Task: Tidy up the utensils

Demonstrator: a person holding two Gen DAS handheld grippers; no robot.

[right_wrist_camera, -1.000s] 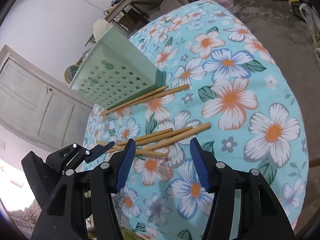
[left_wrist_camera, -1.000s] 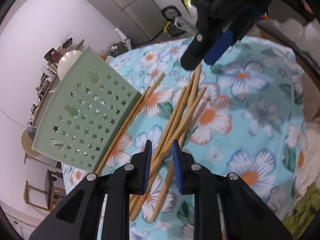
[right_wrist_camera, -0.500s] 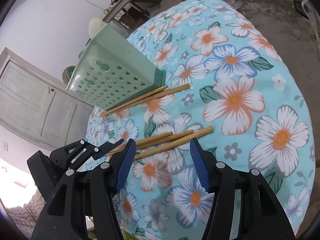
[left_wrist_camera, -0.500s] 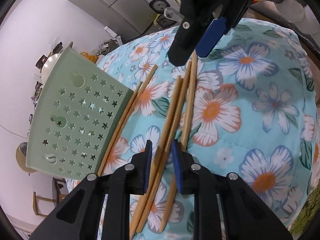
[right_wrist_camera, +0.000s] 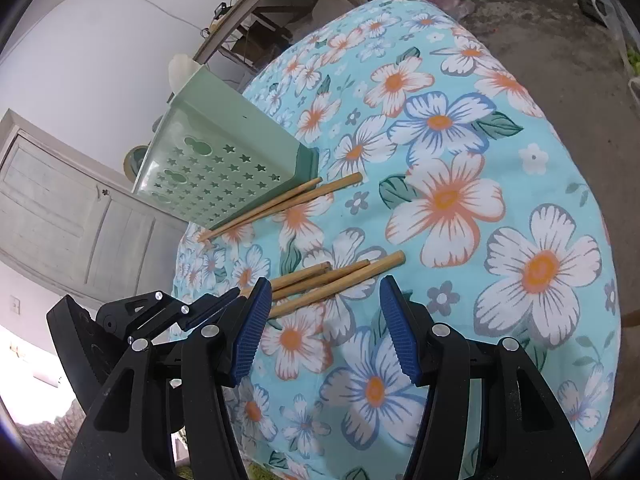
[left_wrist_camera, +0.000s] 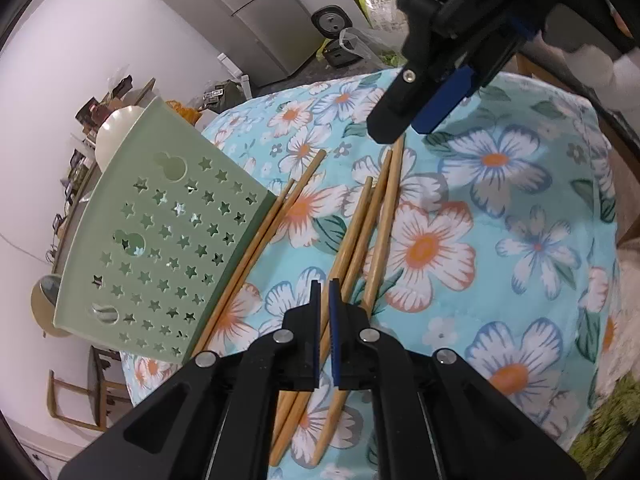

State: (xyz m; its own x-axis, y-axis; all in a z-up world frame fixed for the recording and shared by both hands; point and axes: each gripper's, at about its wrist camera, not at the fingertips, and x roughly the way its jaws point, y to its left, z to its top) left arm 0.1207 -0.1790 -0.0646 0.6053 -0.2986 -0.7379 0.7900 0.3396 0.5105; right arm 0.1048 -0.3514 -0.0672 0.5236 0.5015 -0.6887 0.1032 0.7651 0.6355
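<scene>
The left gripper [left_wrist_camera: 325,316] has its fingers drawn almost together on one wooden chopstick [left_wrist_camera: 349,248] — the stick runs up between the blue pads from below and continues out toward the far side of the bench [left_wrist_camera: 520,208]. It belongs to a cluster of three chopsticks [right_wrist_camera: 332,278] lying close together on the floral cloth, their far ends fanned slightly apart. Whether the pinched stick is lifted off the cloth or only pressed where it lies is hard to judge from this angle.

A second pair of chopsticks [left_wrist_camera: 260,240] lies to the left of the cluster, right along the base of a pale green holder [left_wrist_camera: 160,240] pierced with star-shaped holes. The holder lies tipped on its side on the bench, perforated face up; in the right wrist view the pair [right_wrist_camera: 280,204] touches its lower edge [right_wrist_camera: 224,172].

The right gripper [right_wrist_camera: 324,332] hangs above the near end of the cluster with its fingers partly open and nothing between them — only flowered cloth shows in the gap. From the left wrist view it appears at the top, over the far tips of the three sticks [left_wrist_camera: 424,92].
</scene>
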